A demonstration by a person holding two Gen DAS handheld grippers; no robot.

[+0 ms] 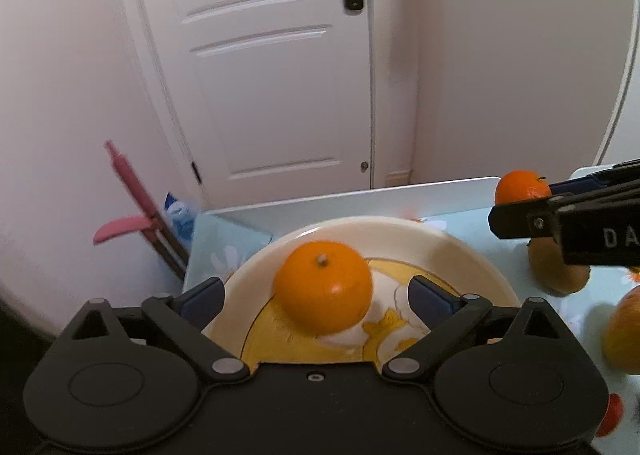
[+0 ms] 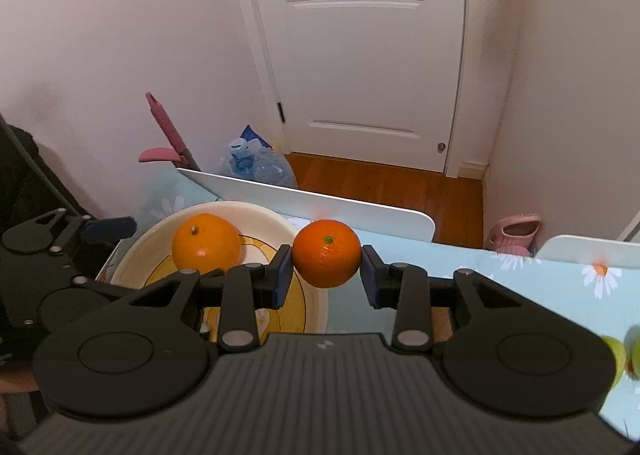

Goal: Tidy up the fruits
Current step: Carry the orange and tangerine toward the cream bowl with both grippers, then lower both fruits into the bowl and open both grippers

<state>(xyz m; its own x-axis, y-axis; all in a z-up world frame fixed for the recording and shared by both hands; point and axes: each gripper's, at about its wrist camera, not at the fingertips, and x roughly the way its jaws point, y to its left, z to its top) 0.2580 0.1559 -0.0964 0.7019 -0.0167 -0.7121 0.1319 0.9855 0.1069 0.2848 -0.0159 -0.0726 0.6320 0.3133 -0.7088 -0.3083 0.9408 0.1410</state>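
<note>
Left wrist view shows the left gripper [image 1: 316,297] spread wide around an orange [image 1: 323,287] lying in the plate [image 1: 472,255] at lower centre, pads clear, while right wrist view shows the right gripper [image 2: 326,269] clamping a darker orange [image 2: 327,253] at centre, beside the plate.

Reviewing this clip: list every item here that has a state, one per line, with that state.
left gripper: open, pads clear of the fruit
lighter orange: resting in the plate, released
plate: on the table, holding one orange
right gripper: shut on the darker orange
darker orange: held off the table, beside the plate
door: closed
kiwi: on the table, partly hidden
</note>
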